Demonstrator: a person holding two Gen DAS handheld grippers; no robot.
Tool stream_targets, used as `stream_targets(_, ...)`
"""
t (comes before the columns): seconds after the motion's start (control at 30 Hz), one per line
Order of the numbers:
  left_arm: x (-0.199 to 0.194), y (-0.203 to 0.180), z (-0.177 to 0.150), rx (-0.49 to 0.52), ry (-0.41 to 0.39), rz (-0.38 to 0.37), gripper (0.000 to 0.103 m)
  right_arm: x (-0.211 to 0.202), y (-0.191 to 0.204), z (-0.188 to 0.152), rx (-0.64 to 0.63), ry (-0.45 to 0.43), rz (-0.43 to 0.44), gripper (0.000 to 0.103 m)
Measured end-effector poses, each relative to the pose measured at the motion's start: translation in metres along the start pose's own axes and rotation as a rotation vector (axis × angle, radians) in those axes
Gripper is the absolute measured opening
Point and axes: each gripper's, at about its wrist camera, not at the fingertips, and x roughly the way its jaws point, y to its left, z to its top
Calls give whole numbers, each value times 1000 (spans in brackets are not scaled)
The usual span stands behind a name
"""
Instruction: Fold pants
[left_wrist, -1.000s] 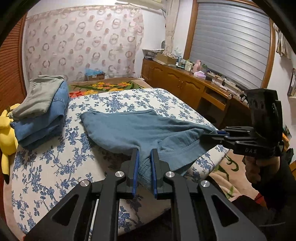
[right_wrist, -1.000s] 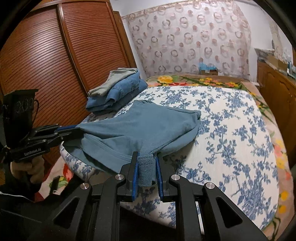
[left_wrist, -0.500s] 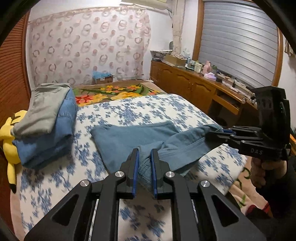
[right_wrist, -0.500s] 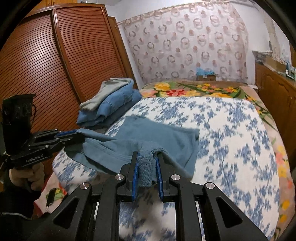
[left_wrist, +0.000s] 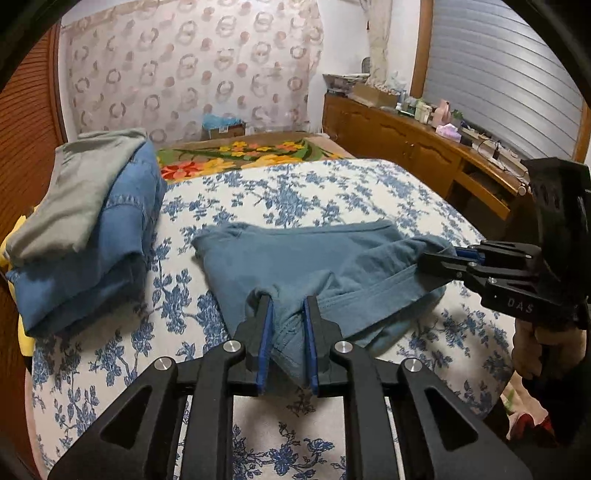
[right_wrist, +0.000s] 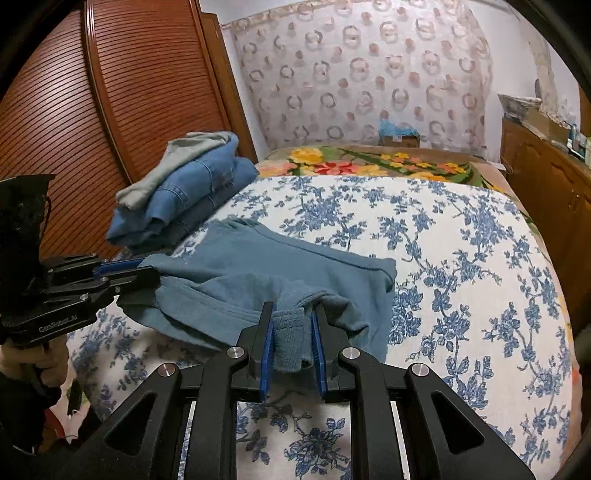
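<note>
The pants (left_wrist: 295, 258) are spread on the bed (left_wrist: 369, 192), folded, their long axis running across from one gripper to the other. The near edge is held at both ends — the left gripper (left_wrist: 288, 332), its jaws opening with cloth between the pads, and the right gripper (right_wrist: 291, 336), clamped on a cuff. Neither hand is nearer; the free fold lies ahead.

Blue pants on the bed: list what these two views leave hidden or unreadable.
- Blue pants, left wrist view: the gripped edge lies between the left gripper pads, which are opening.
- Right wrist view: the right gripper covers the cuff end.
- Yellow plush toy, left wrist view: mostly behind the folded clothes stack.
- Items on the sideboard: too small.
</note>
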Motion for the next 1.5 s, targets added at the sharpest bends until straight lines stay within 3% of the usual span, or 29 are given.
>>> stream_targets(0.1, 1, 1, -2, -3, 8, -7, 25, 4, -3, 0, 5, 5, -2, 17)
stream_targets(0.27, -1, 3, -4, -5, -9, -1, 74, 1, -2, 0, 3, -7, -18, 27)
stream_targets(0.3, -1, 3, -4, -6, -12, -2, 78, -1, -2, 0, 3, -13, -26, 31)
stream_targets(0.53, -9, 4, -18, -11, -6, -12, 79, -24, -8, -5, 15, -65, -52, 45)
stream_targets(0.7, -10, 5, -34, -4, 24, -20, 79, -35, -8, -20, -25, -42, -52, 51)
stream_targets(1.13, 23, 17, -36, 50, 113, 23, 79, -10, -2, -23, -127, 83, -16, 52)
stream_targets(1.5, 38, 22, 2, 65, 87, 27, 79, 14, -18, 9, -108, 86, 35, 52)
